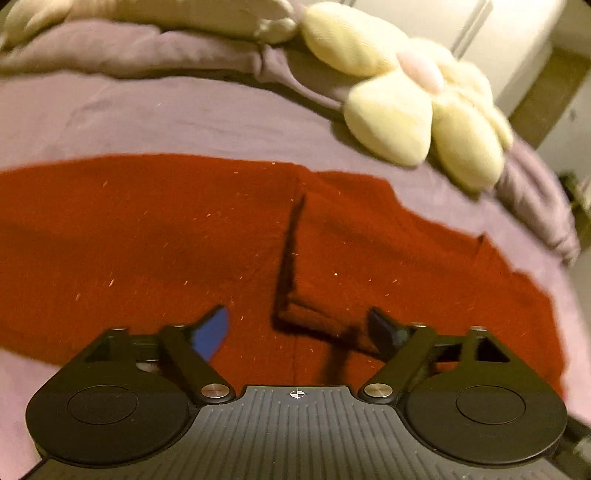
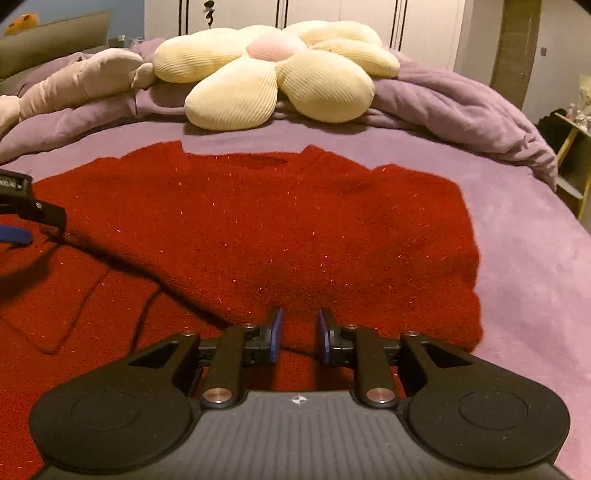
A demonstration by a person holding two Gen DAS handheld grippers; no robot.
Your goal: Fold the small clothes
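A red knitted sweater (image 1: pixel 166 236) lies spread on the purple bed; it also shows in the right wrist view (image 2: pixel 258 229). In the left wrist view a sleeve (image 1: pixel 332 266) is folded over the body, its cuff near my right finger. My left gripper (image 1: pixel 299 328) is wide open just above the sweater and holds nothing. My right gripper (image 2: pixel 300 332) hovers low over the sweater's near right part with its jaws parted a little around a raised fold of knit; I cannot tell if they grip it. The left gripper's fingertip (image 2: pixel 14 232) shows at the left edge of the right wrist view.
A cream flower-shaped cushion (image 2: pixel 280 70) lies at the back of the bed (image 2: pixel 517 258), with a bunched purple duvet (image 2: pixel 461 107) and a pink pillow (image 2: pixel 74 81) beside it. White wardrobe doors (image 2: pixel 332 14) stand behind. A small shelf (image 2: pixel 572 147) is at the right.
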